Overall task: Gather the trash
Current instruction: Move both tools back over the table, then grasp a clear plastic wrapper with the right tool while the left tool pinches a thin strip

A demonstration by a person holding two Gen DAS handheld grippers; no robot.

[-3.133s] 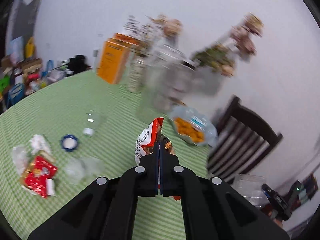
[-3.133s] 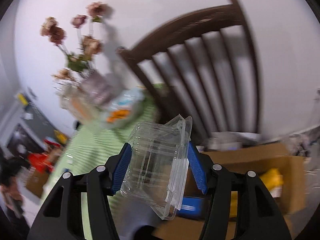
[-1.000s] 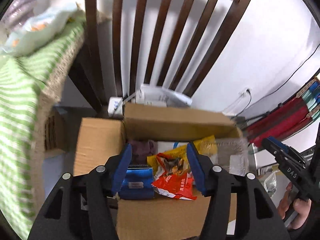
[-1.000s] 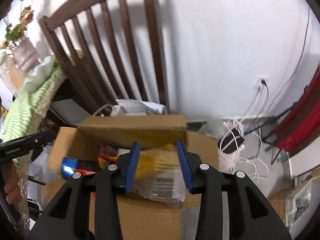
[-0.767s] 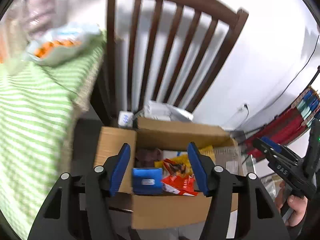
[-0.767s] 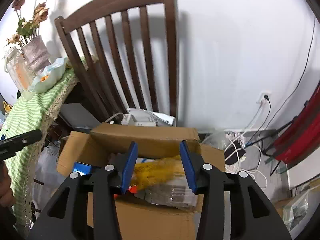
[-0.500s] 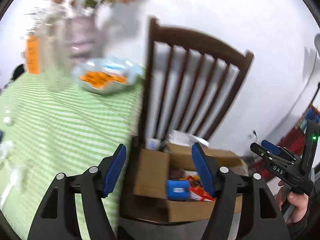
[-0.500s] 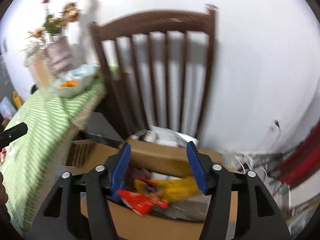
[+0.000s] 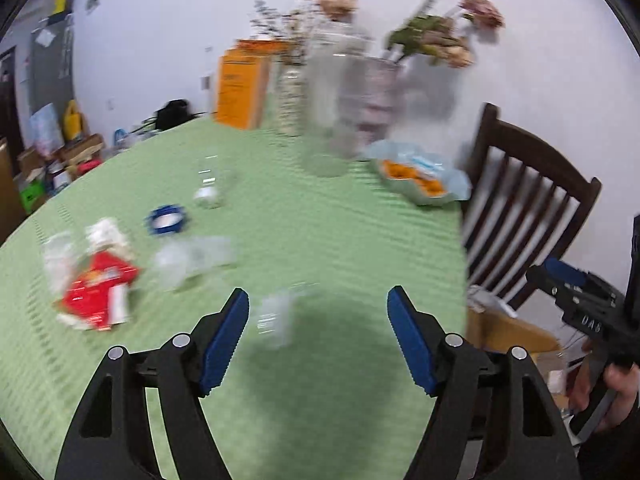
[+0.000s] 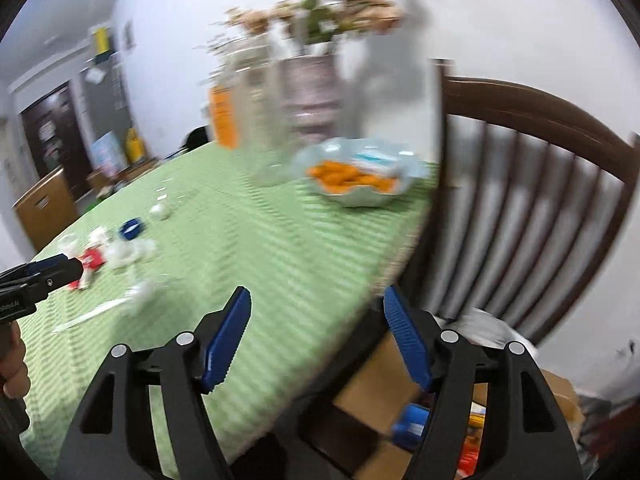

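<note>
trash item, nearest: small clear plastic cup (image 9: 276, 320), blurred, on the green striped tablecloth (image 9: 320, 248), low centre of the left wrist view, just ahead of the left gripper (image 9: 318, 308), toward its left pad. further litter: red wrapper (image 9: 98, 294) and clear bags, lower left of frame. left gripper: jaws opening wide, nothing between the pads. right gripper (image 10: 316, 304): jaws opening, empty, over the table edge, cardboard box (image 10: 400, 420) below; left hand judged nearer.
</note>
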